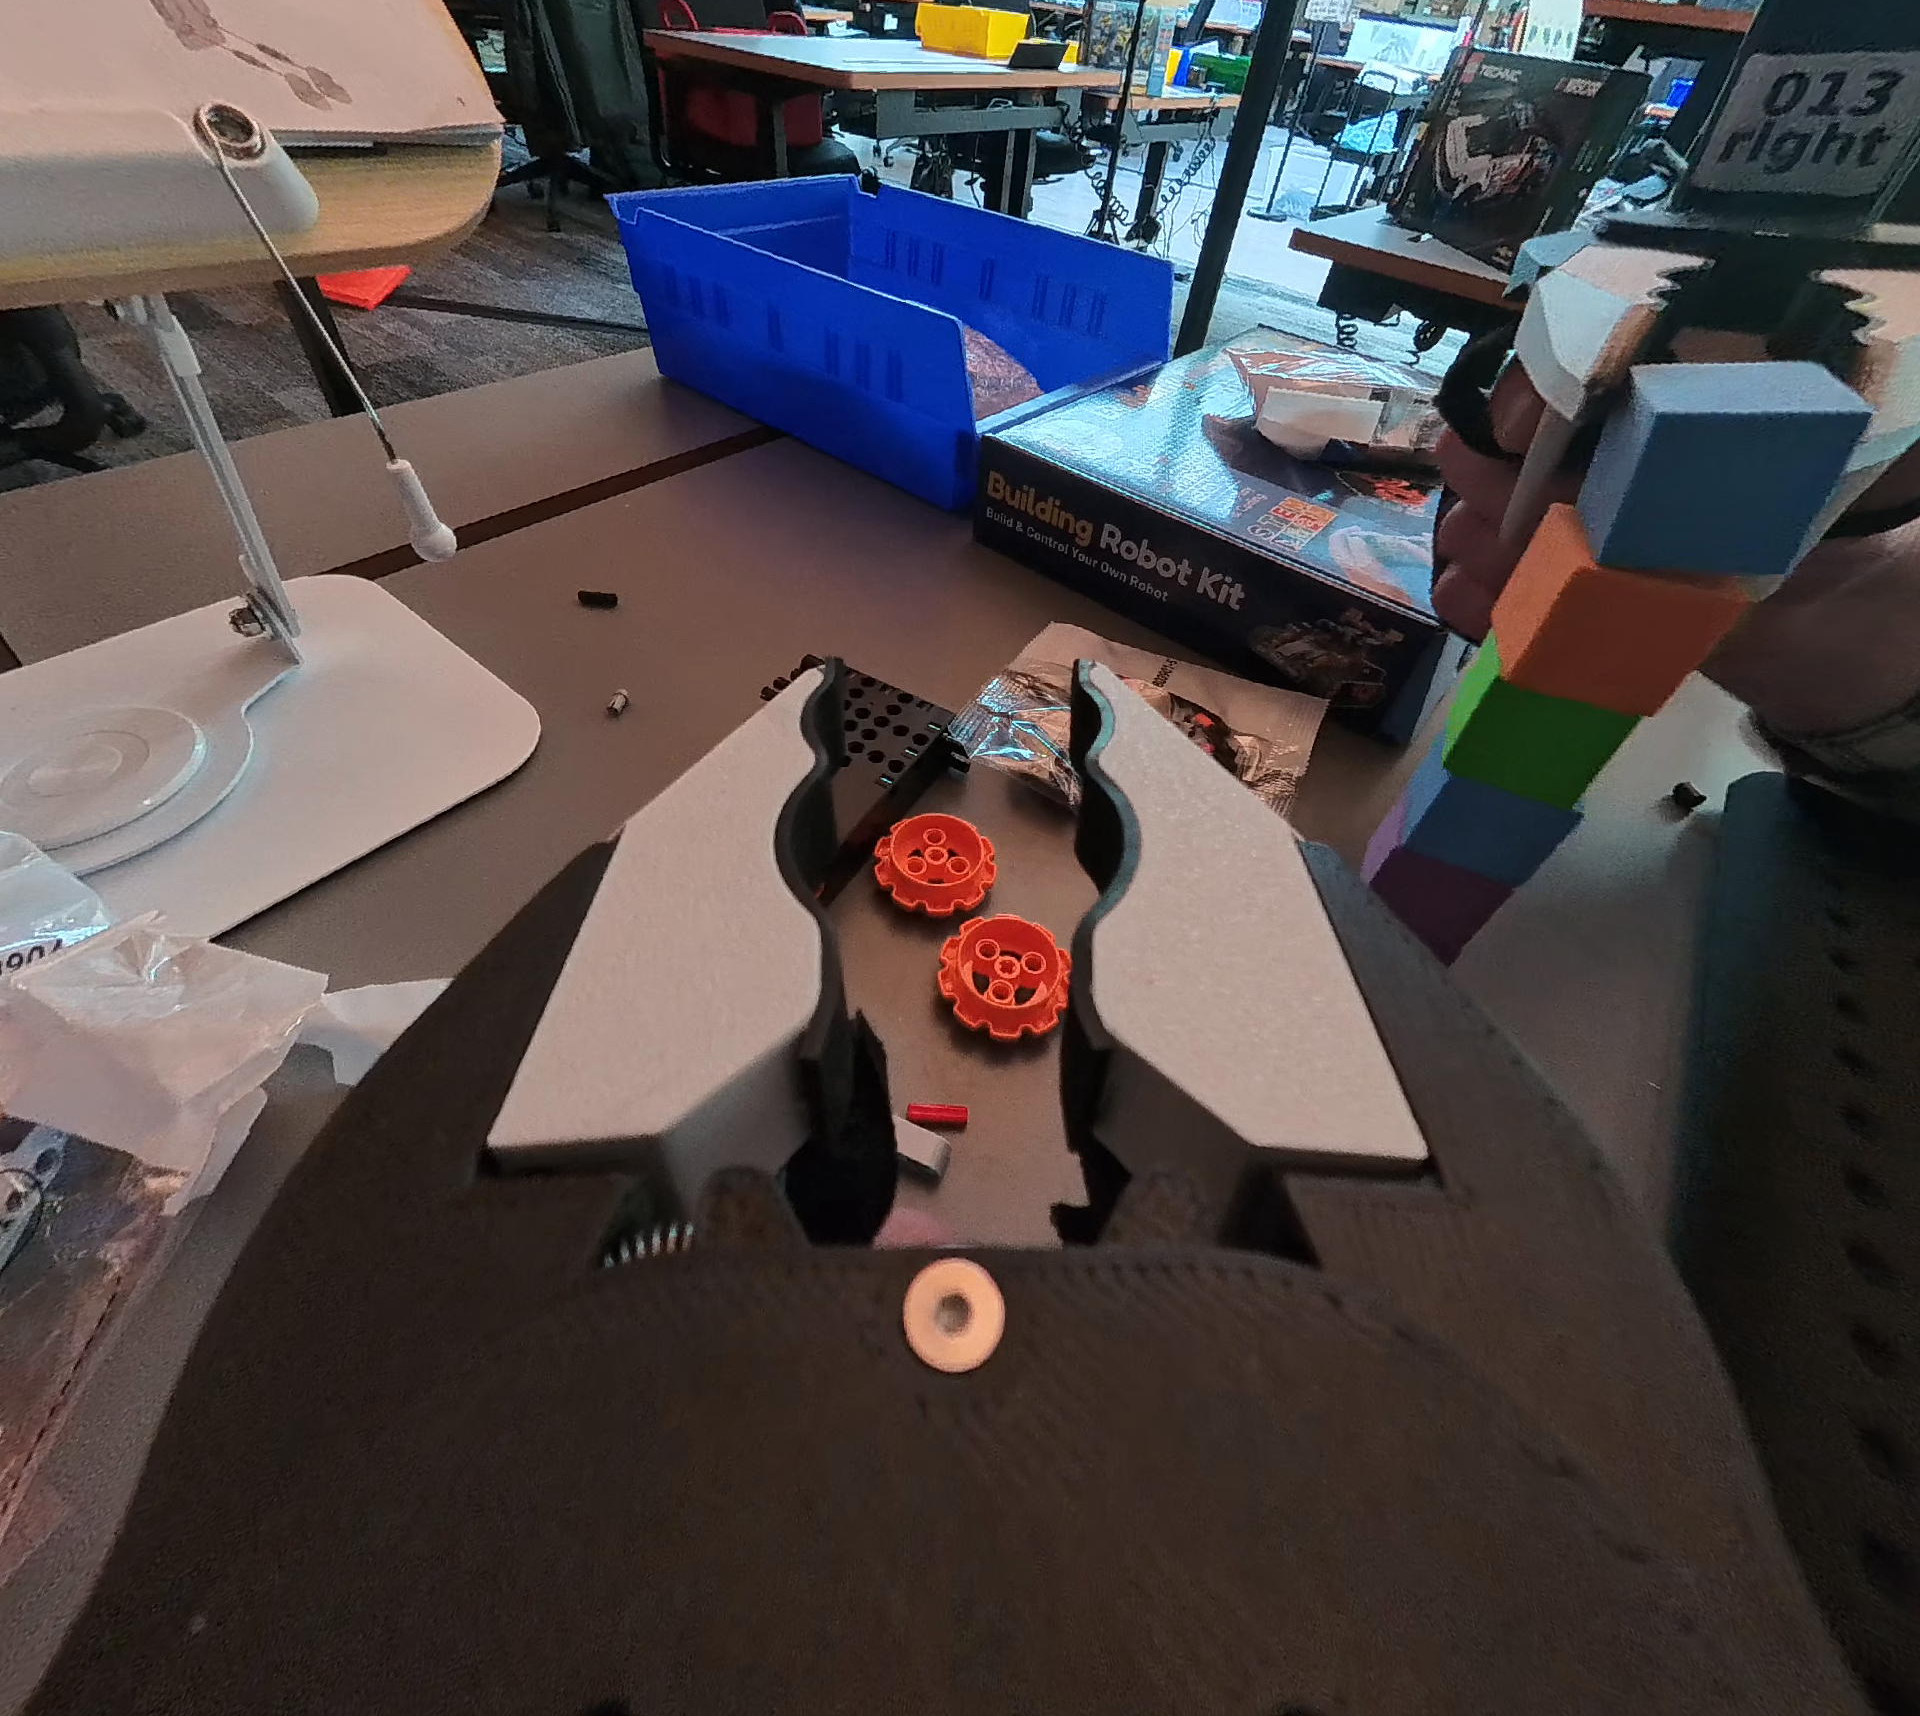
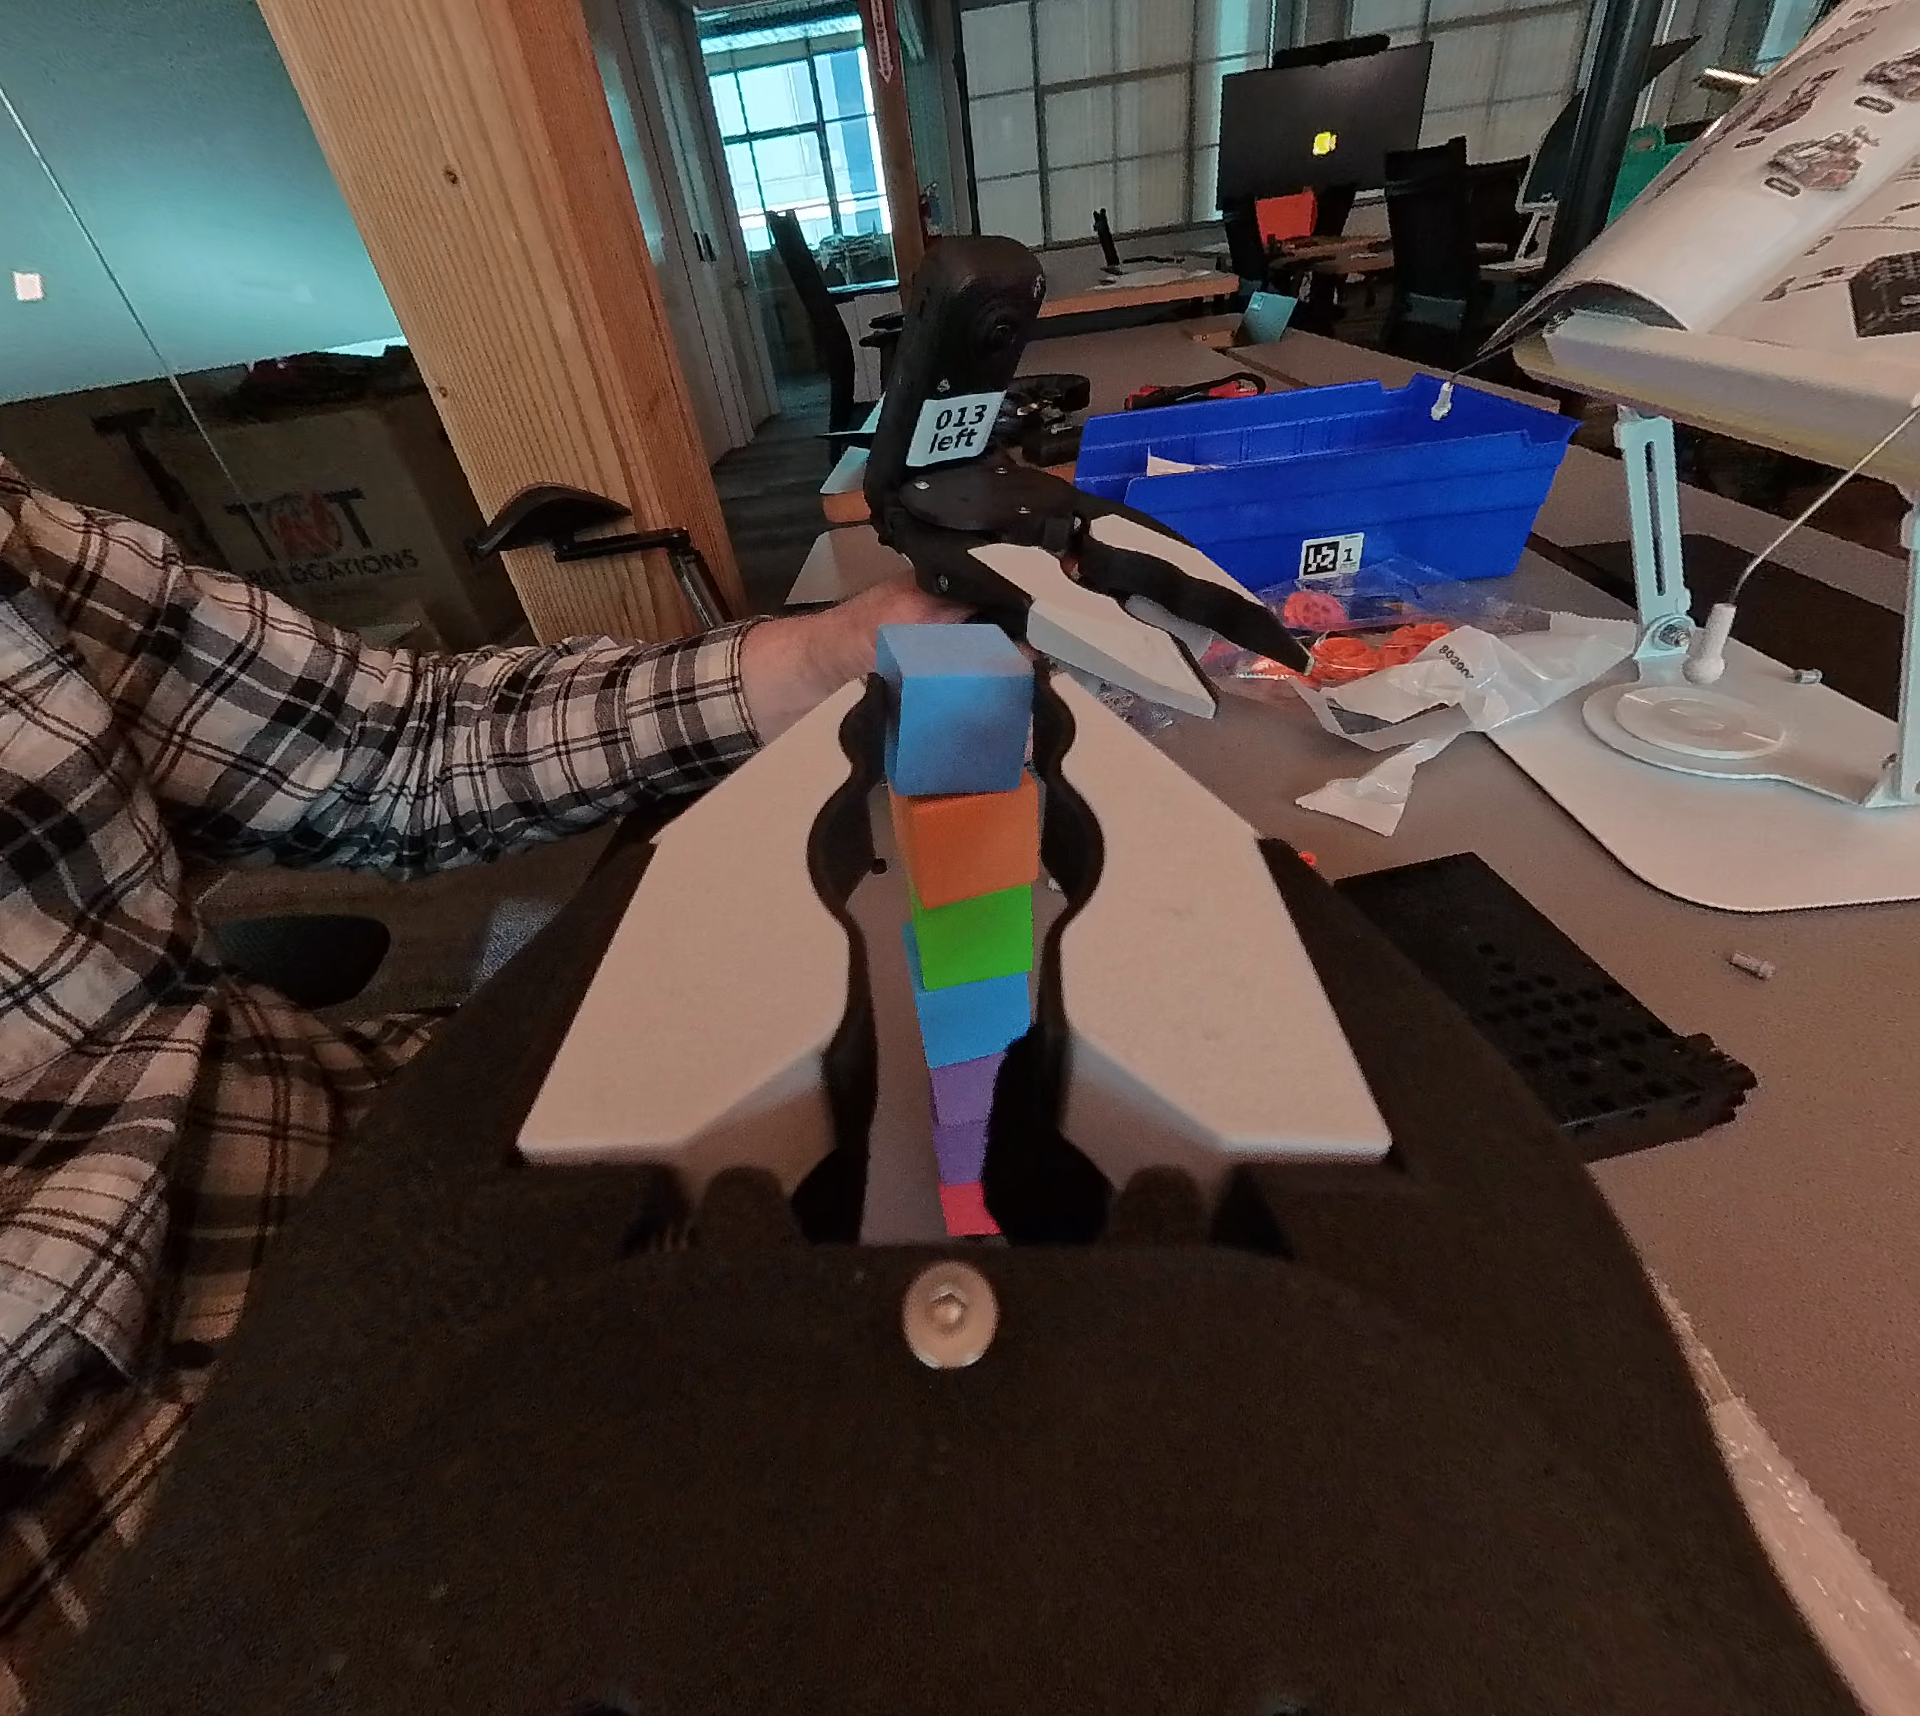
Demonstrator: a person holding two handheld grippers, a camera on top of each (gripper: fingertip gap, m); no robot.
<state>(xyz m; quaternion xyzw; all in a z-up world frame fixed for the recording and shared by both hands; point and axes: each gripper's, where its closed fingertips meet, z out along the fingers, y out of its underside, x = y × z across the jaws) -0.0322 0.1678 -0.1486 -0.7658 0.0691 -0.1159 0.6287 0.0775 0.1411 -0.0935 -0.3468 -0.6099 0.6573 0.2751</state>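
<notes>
The right gripper [image 2: 951, 845] straddles a block tower [image 2: 966, 866], jaws narrow, contact unclear; a nudge could topple it. The left gripper [image 1: 951, 825], jaws wide, hovers over two orange wheels [image 1: 971, 918] at 12 o'clock.

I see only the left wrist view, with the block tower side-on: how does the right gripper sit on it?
Observer: The right gripper has a finger on each side of the top blue block; contact I cannot tell.
Operator: What is at the tower's foot?
Observer: A red block, under the purple ones.
Operator: Anything beyond the left gripper?
Observer: A clear bag of orange parts, before the blue bin.
</notes>
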